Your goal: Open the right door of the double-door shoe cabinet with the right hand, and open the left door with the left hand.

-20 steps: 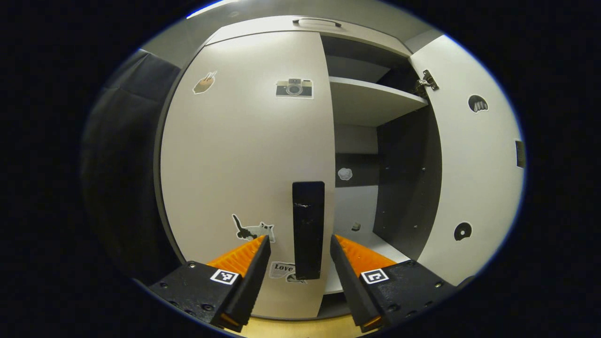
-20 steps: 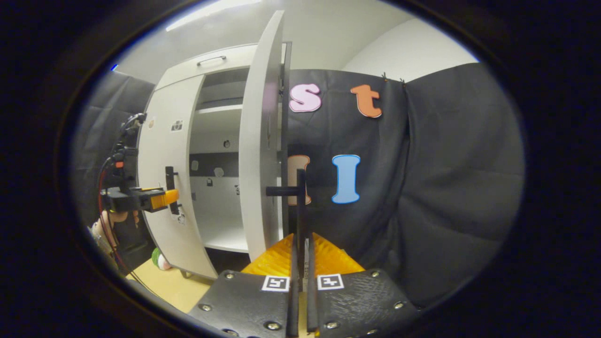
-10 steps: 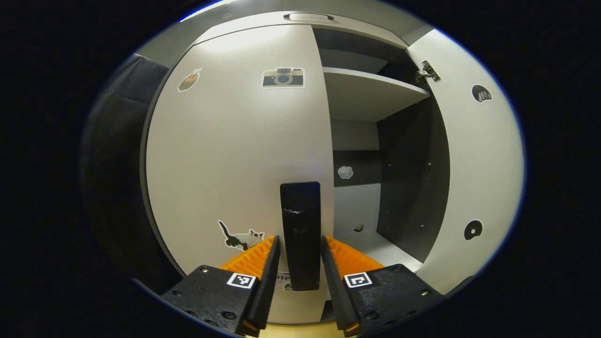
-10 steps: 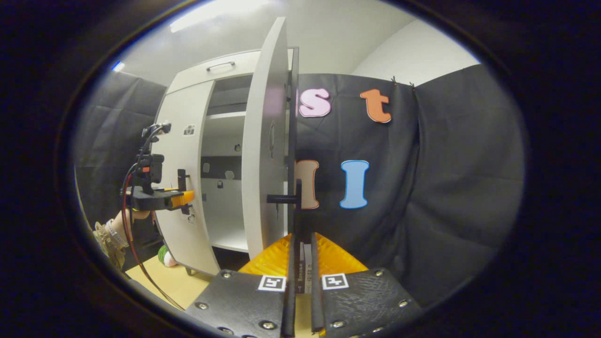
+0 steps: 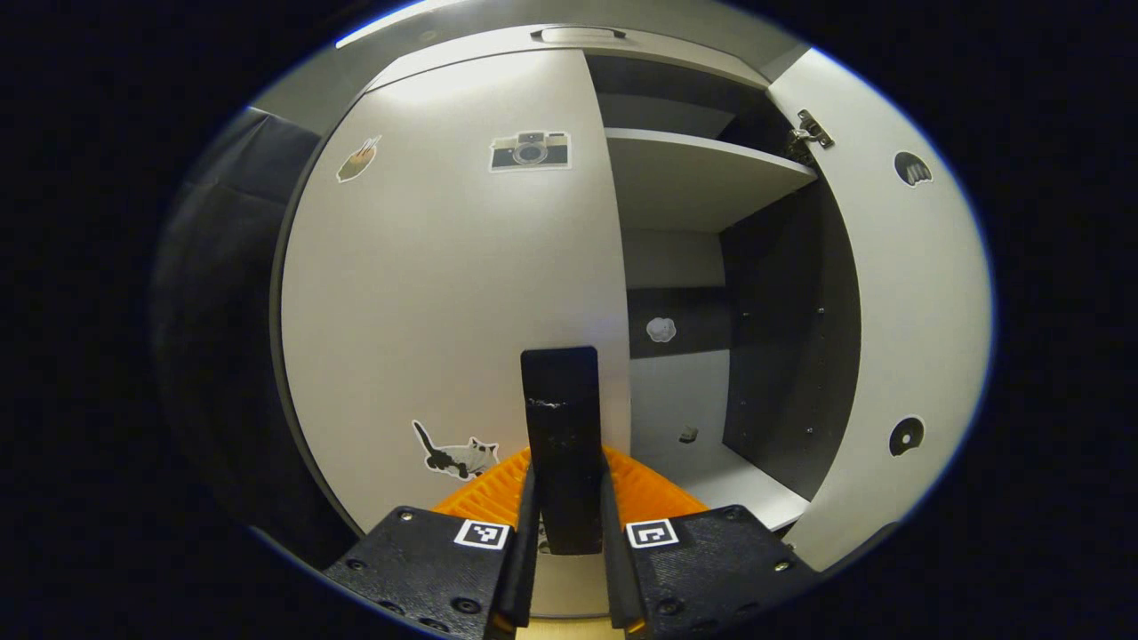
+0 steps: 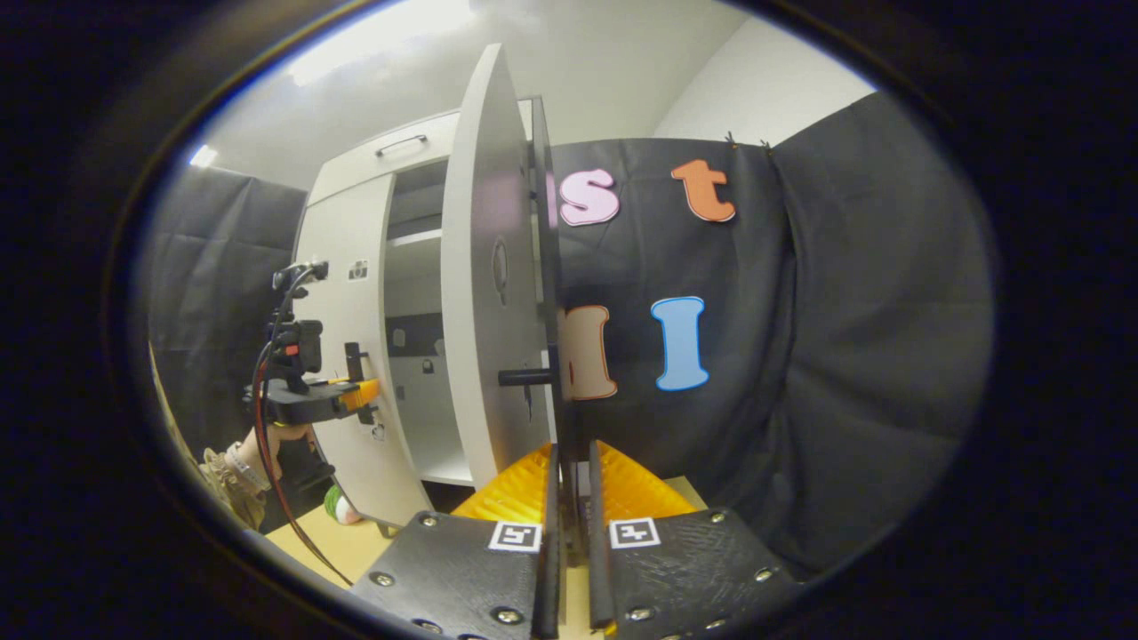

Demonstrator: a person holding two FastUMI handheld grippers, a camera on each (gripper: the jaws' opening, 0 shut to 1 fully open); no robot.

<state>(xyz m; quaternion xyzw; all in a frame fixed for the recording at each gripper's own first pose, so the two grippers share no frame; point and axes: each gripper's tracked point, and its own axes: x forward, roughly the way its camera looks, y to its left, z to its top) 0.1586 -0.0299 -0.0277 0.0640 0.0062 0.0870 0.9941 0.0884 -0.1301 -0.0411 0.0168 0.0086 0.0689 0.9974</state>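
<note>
The left gripper (image 5: 565,542) has its fingers pinching the black bar handle (image 5: 560,427) of the closed white left door (image 5: 427,284). The right gripper (image 6: 569,524) pinches the swung-open white right door's (image 6: 484,293) thin black handle (image 6: 553,391).

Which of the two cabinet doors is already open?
The right door, swung wide to show the shelf. The left door, the one with the camera sticker, is shut.
</note>
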